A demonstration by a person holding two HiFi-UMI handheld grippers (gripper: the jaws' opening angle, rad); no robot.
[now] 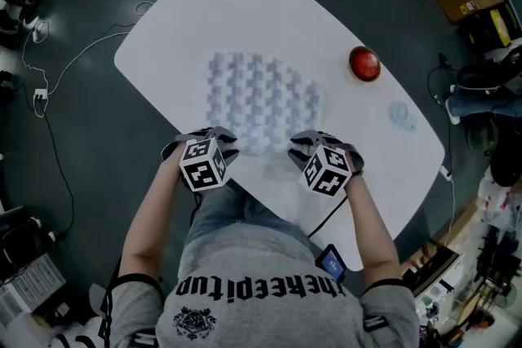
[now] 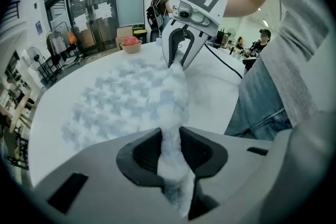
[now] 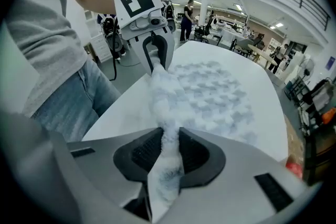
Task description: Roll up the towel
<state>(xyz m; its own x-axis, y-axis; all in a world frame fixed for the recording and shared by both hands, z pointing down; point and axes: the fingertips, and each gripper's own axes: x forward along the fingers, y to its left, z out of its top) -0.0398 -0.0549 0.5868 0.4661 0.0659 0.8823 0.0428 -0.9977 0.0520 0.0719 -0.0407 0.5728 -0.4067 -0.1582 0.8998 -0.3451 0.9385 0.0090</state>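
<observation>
Left claw (image 2: 170,136) is clamped on the towel (image 1: 261,102): the bumpy pale cloth is squeezed between its 2 dark pads and a strip hangs back past them toward the camera. Right claw (image 3: 167,141) is the same, closed on the towel's edge with the cloth pinched thin between its pads and a loose flap trailing behind. The 2 claws sit side by side at the towel's near edge, both tilted steeply down, left claw at the near-left end and right claw at the near-right end, apart from each other. The edge held between them is lifted and bunched into a soft ridge that runs from one claw straight to the other. Ahead of both claws the rest of the towel lies flat and spread on the white table (image 1: 245,4), nothing rolled past that ridge. Red round object (image 1: 364,63) sits on the table far ahead and to the right of the right claw, well apart from the towel. A black cable (image 1: 326,216) runs off the table edge just behind the right claw. The person's jeans (image 1: 228,208) are right behind both claws, at the table's near edge.
</observation>
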